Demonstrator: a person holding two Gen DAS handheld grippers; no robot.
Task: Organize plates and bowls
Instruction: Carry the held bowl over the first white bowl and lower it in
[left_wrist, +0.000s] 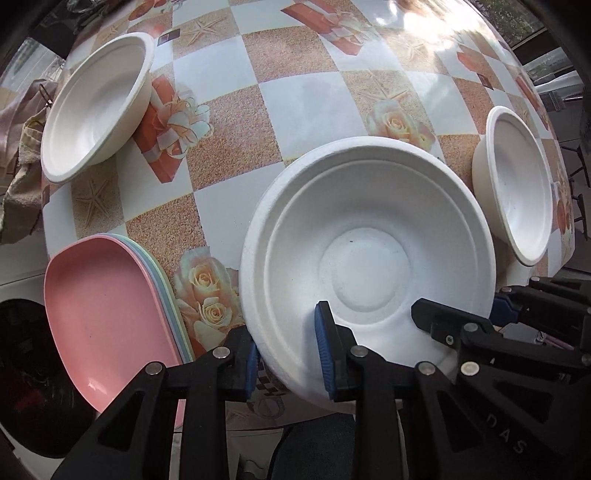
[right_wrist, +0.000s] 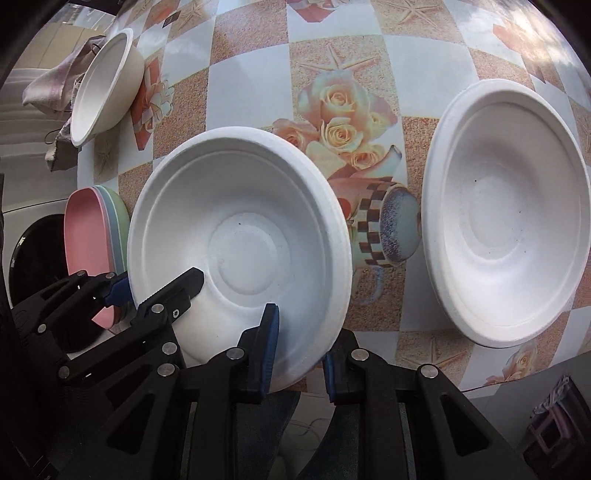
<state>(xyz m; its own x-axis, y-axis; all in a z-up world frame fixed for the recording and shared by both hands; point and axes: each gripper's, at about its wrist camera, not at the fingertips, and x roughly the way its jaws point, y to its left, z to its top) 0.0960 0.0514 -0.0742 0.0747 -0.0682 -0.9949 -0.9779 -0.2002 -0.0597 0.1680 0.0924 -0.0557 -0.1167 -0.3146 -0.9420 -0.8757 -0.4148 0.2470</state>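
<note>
A white paper bowl (left_wrist: 365, 269) sits near the table's front edge; it also shows in the right wrist view (right_wrist: 240, 251). My left gripper (left_wrist: 288, 354) straddles its near-left rim, one finger inside and one outside. My right gripper (right_wrist: 299, 347) straddles its near-right rim the same way. Whether the pads press the rim cannot be told. A second white bowl (right_wrist: 506, 214) stands to the right. A third white bowl (left_wrist: 98, 107) stands at the far left. A stack of pastel plates, pink on top (left_wrist: 107, 314), lies at the left front edge.
The table (left_wrist: 295, 103) has a checked cloth with roses and gift boxes. A crumpled beige cloth (left_wrist: 22, 147) hangs at the far left edge. A dark round opening (right_wrist: 33, 254) lies below the table at the left.
</note>
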